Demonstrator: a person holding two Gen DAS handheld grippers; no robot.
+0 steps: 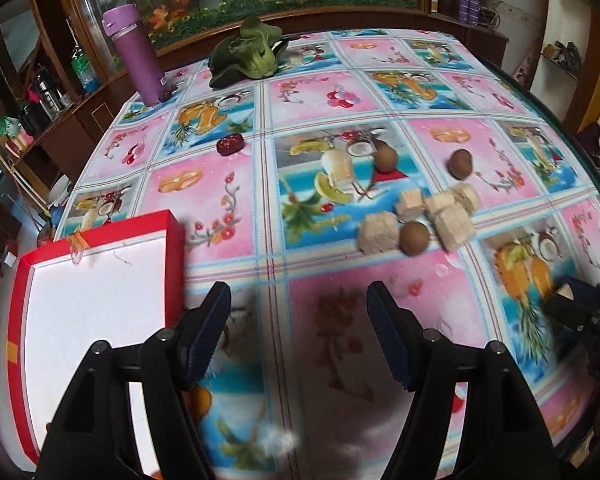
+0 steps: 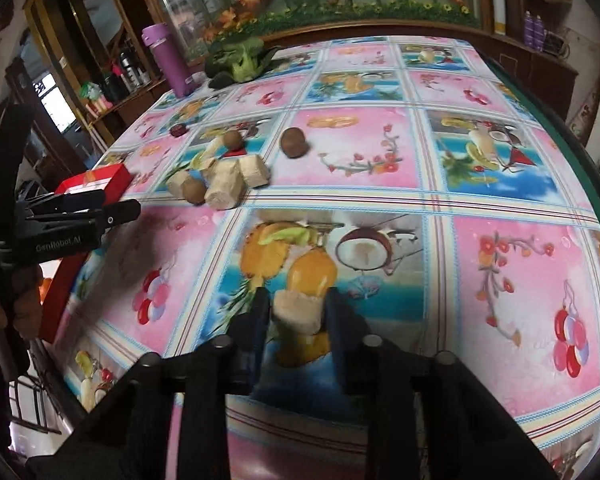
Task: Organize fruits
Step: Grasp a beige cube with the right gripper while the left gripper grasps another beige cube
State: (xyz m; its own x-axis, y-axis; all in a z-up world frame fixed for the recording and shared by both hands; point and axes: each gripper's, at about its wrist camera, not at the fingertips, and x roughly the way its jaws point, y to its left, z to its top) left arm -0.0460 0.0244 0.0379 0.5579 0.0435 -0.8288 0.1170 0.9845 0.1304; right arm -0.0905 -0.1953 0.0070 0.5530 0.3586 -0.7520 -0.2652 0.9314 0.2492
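My right gripper (image 2: 298, 300) is shut on a beige cut chunk (image 2: 296, 316), held low over the patterned tablecloth (image 2: 500, 280). Several more beige chunks (image 1: 454, 220) lie in a loose pile mid-table, with three brown round fruits (image 1: 385, 159) (image 1: 461, 163) (image 1: 415, 237) among and behind them. A dark red date (image 1: 229, 145) lies further left. My left gripper (image 1: 298, 300) is open and holds nothing. It hovers beside the red box (image 1: 96, 300) with a white inside, which sits at the table's left front corner. The right gripper (image 1: 572, 300) shows at the right edge of the left wrist view.
At the far left stands a purple bottle (image 1: 134, 56) with a small dark red fruit (image 1: 165, 96) at its base. Leafy greens (image 1: 248, 56) lie at the far edge. A wooden cabinet (image 1: 380, 12) runs behind the table, and a hand (image 2: 4, 308) holds the left gripper's handle.
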